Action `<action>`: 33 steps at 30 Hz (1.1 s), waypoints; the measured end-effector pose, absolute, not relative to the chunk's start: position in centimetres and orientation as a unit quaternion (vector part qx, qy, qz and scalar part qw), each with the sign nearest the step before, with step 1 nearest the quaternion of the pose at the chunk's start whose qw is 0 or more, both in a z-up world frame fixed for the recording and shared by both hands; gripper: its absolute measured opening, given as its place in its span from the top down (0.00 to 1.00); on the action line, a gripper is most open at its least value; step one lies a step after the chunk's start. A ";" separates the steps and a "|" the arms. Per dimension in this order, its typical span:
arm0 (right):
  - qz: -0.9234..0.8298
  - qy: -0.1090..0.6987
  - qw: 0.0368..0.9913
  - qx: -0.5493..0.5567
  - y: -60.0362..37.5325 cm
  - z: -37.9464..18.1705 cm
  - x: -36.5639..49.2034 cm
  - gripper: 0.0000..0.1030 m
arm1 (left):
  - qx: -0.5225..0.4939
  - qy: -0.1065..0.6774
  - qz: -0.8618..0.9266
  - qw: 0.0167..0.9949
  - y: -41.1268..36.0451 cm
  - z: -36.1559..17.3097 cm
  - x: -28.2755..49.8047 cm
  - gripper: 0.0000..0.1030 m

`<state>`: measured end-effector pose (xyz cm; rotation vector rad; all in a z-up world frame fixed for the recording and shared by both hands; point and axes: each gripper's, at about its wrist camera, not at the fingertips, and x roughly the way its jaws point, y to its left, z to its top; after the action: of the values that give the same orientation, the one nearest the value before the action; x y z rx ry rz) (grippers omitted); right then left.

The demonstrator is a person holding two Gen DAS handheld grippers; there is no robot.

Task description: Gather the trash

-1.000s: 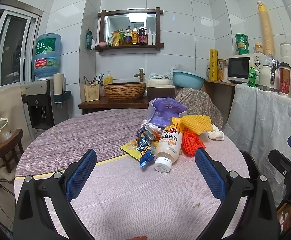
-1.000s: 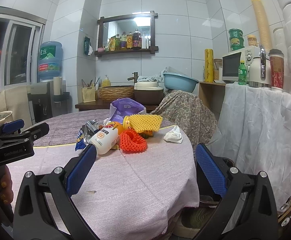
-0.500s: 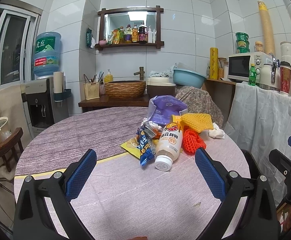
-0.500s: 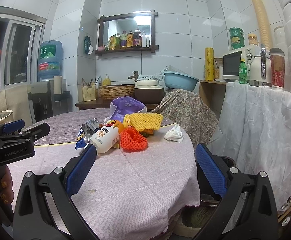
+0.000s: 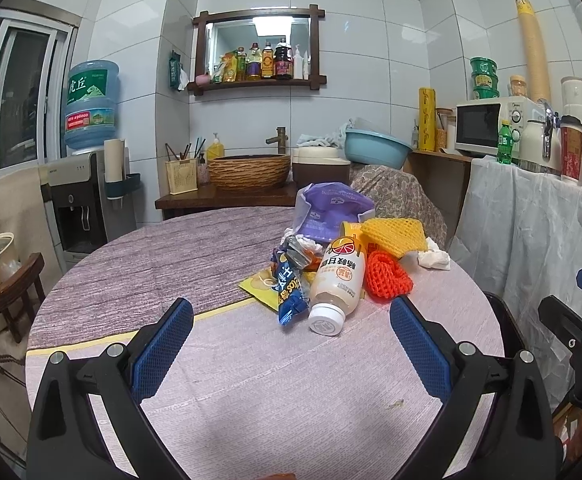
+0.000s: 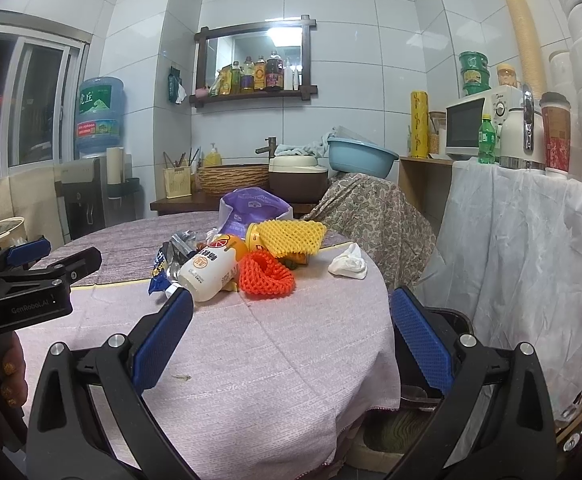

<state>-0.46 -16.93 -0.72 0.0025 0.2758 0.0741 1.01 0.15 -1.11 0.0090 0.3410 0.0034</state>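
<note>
A heap of trash lies on the round table [image 5: 251, 392]: a white drink bottle [image 5: 337, 284] on its side with its cap toward me, a blue snack wrapper [image 5: 289, 290], an orange foam net [image 5: 387, 276], a yellow foam net [image 5: 395, 232], a purple bag [image 5: 329, 212] and a crumpled white tissue [image 5: 433, 256]. My left gripper [image 5: 291, 344] hovers open just short of the bottle. My right gripper [image 6: 291, 336] is open over the table's near right edge, with the bottle [image 6: 209, 270], orange net [image 6: 265, 274] and tissue [image 6: 349, 264] ahead of it.
A dark bin [image 6: 447, 320] stands on the floor beside the table's right edge. A white-draped counter [image 6: 531, 260] with a microwave [image 6: 475, 126] is to the right. A counter with a woven basin [image 5: 249, 170] is behind, a water dispenser [image 5: 79, 200] and wooden stool [image 5: 15, 292] left.
Both grippers have edged slightly forward toward the trash heap, which looks a little nearer. Both stay open and nothing on the table has moved.
</note>
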 end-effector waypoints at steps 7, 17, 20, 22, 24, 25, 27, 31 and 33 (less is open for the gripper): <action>0.037 0.145 0.989 -0.001 -16.9 -1.0 -0.1 0.05 | 0.004 0.181 -0.001 0.983 0.3 -1.5 1.4 0.05; 0.044 0.190 0.981 -0.013 -17.3 -3.0 2.2 0.05 | -0.024 0.266 -0.034 0.963 1.9 -3.4 4.4 0.05; 0.054 0.217 0.975 -0.017 -17.3 -3.8 3.5 0.05 | -0.049 0.306 -0.050 0.949 3.0 -4.3 6.1 0.05; 0.057 0.227 0.972 -0.021 -17.2 -4.2 4.1 0.05 | -0.050 0.313 -0.052 0.947 3.3 -4.4 6.9 0.05; 0.064 0.236 0.969 -0.023 -17.1 -4.4 4.7 0.05 | -0.042 0.321 -0.055 0.945 3.5 -4.2 7.9 0.05; 0.066 0.238 0.969 -0.022 -17.1 -4.5 5.0 0.05 | -0.038 0.323 -0.056 0.944 3.5 -3.9 8.3 0.06; 0.076 0.247 0.966 -0.014 -17.1 -4.5 5.7 0.05 | -0.033 0.324 -0.059 0.944 3.6 -3.3 9.4 0.08; 0.087 0.252 0.964 -0.004 -16.6 -4.2 6.5 0.05 | -0.017 0.326 -0.064 0.943 3.3 -2.4 12.3 0.14; 0.089 0.253 0.963 -0.009 -16.2 -4.2 6.5 0.05 | -0.012 0.334 -0.063 0.940 3.2 -2.3 14.2 0.18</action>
<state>6.51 -16.16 -4.16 -0.0192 0.5125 0.1809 14.24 3.21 -2.27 -0.0235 0.6816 -0.1282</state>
